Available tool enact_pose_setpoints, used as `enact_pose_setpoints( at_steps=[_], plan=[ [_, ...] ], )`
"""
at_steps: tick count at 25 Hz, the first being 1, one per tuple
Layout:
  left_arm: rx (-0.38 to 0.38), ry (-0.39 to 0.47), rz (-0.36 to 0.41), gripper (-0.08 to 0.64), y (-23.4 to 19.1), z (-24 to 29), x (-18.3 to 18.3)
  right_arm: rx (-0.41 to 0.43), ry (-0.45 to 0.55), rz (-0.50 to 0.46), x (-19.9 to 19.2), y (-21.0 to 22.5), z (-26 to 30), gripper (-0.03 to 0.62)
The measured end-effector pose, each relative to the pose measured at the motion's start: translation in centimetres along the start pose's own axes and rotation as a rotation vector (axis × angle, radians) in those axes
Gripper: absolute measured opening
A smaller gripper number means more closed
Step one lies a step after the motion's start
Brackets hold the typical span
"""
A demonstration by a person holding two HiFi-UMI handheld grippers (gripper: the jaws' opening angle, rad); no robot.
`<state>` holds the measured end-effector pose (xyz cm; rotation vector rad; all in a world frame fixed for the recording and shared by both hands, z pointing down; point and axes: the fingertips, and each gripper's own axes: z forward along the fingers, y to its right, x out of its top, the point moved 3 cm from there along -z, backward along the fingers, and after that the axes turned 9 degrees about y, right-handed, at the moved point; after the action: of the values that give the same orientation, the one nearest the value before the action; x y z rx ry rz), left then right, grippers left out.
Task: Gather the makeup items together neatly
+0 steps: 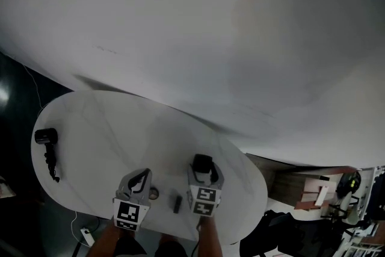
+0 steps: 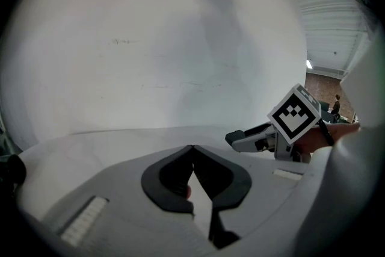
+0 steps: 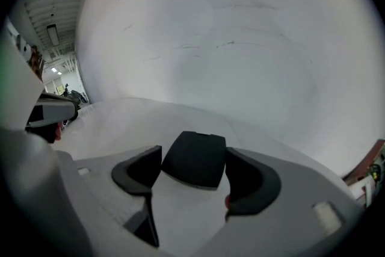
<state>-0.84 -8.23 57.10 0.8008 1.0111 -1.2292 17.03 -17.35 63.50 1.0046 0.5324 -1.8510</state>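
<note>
The coming move likely turns on where the black case [image 3: 195, 159] sits relative to the two small things already on the table [image 1: 96, 123]. The right gripper [image 1: 204, 170] has that case between its jaws, which stand partly apart with one pressed to each side of it. The case pokes out past the tips toward 12 o'clock in the head view.

A dark stick [image 1: 177, 203] lies at about 7 o'clock from the case. Just beside the stick, toward 9 o'clock, is a small round pot [image 1: 154, 194]. Both rest on the table in the gap between the two grippers. The stick's long axis runs roughly 12 to 6 o'clock, tipped slightly. The right gripper is nearer the stick, and the pot lies just beside the left gripper [image 1: 142, 173].

The left gripper's jaws are closed tip to tip with nothing between them. Its own view shows only bare table and wall ahead.

To join the group, the case would probably need to come back toward 7 o'clock and go down next to the stick, short of knocking it.

A black corded thing [image 1: 45, 140] lies well apart at the table's 9 o'clock edge (I cannot tell whether it counts among the makeup).
</note>
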Motion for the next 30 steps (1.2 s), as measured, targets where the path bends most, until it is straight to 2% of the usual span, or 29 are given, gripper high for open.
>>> enact_pose_setpoints(
  at_steps=[8,17,24,30],
  plan=[
    [-0.045,0.04,0.013,0.011,1.5,-1.6,1.4,-0.028,0.05,-0.009,1.1,0.1,-4.1,0.334],
    [-0.102,0.092,0.038,0.011,3.9,-4.5,2.8,-0.066,0.092,-0.001,0.6,-0.3,-10.0,0.332],
    [-0.146,0.121,0.061,0.011,5.7,-6.8,3.4,-0.095,0.103,0.007,-1.1,-0.7,-14.0,0.331],
    [-0.188,0.113,0.073,0.011,7.3,-8.0,2.3,-0.118,0.091,0.029,-3.5,-0.8,-16.2,0.331]
  ],
)
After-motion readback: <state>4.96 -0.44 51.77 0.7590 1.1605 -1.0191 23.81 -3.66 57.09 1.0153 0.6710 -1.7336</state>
